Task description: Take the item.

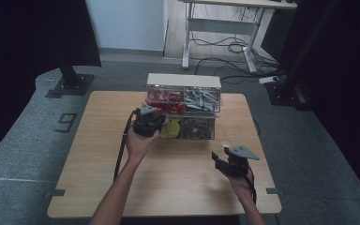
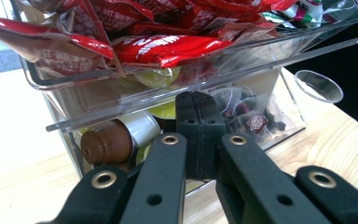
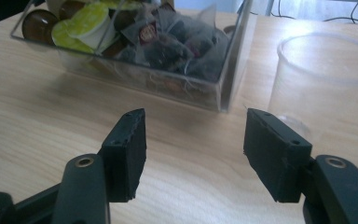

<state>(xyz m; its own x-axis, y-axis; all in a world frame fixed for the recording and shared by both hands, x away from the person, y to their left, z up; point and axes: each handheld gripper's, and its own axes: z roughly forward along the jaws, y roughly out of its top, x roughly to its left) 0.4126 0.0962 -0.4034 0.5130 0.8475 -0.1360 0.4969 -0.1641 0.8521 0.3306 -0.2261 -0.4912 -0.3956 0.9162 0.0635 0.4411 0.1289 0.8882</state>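
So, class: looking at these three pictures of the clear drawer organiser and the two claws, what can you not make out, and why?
- What the shut left claw grips, if anything: its own jaws hide the drawer front in the left gripper view.
- Clear cup: cut off by the right edge in the right gripper view.
- Sachet lettering: too small in the high view.

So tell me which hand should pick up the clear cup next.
Right, probably. The right claw is open with nothing between its jaws and the clear cup is just ahead. The left claw is shut, up against the drawer box.
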